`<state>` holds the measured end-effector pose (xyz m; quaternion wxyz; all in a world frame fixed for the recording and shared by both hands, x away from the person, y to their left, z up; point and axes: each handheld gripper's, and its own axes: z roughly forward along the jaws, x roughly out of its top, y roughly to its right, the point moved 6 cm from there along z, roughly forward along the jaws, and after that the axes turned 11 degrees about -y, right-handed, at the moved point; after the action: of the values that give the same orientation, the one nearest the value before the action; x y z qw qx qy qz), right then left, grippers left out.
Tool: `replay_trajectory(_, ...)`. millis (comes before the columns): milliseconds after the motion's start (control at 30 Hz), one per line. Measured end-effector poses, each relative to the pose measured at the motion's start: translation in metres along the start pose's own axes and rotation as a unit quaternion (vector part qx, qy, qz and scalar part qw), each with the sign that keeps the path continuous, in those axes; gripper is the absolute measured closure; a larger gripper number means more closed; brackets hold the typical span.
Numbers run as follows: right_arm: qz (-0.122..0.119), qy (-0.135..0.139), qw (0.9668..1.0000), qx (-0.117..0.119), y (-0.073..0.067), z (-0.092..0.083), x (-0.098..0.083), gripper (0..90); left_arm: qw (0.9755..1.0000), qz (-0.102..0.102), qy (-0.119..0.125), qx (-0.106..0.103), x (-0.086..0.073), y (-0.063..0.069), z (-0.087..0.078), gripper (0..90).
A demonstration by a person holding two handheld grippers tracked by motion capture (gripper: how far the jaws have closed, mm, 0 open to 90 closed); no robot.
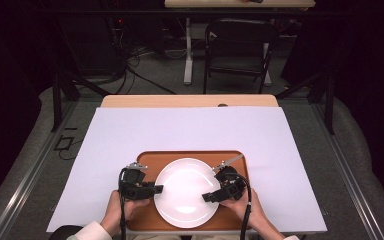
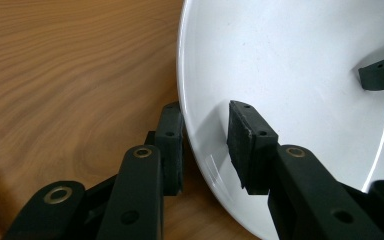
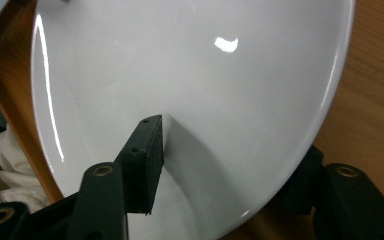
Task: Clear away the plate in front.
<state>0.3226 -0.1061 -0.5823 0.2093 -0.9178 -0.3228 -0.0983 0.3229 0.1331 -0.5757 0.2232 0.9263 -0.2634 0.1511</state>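
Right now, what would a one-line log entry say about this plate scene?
plate: white, on wooden tray | left gripper: jaws astride rim, apart | right gripper: jaws astride opposite rim, apart | grip: none

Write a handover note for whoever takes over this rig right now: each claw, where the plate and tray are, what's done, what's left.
Left claw: open, jaws straddling the near-left rim of the white plate, one jaw under the rim, one over; pads not pressing.
Right claw: open, straddling the opposite rim the same way.
Plate: flat on the wooden tray, roughly centred, empty. Tray sits on the white sheet at the near table edge.
Done: plate is on the tray.
Left: probably just drawing both claws clear of the rim.
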Motion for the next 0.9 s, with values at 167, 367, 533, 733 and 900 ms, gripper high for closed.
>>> replay_trajectory(167, 0.001, -0.006, 1.0000, 0.005, -0.0012, 0.0012, -0.0003, 41.8, 1.0000, -0.005, -0.005, 0.005, -0.0008, -0.0005, 0.0027, 66.3)
replay_trajectory(367, -0.007, -0.012, 0.9999, -0.003, -0.0017, 0.0012, -0.0007, 39.8, 0.9998, 0.000, -0.014, 0.011, -0.0018, -0.0008, 0.0038, 65.7)
replay_trajectory(533, -0.016, -0.017, 0.9993, -0.030, -0.0030, 0.0017, -0.0006, 34.6, 0.9997, 0.000, -0.017, 0.015, -0.0026, -0.0005, 0.0046, 65.6)
replay_trajectory(733, -0.026, -0.024, 0.9980, -0.052, -0.0018, 0.0014, -0.0013, 34.2, 0.9995, 0.005, -0.025, 0.021, -0.0032, -0.0012, 0.0067, 65.0)
replay_trajectory(900, -0.026, -0.027, 0.9973, -0.064, 0.0017, 0.0001, -0.0020, 35.9, 0.9992, 0.011, -0.030, 0.022, -0.0032, -0.0006, 0.0084, 64.1)
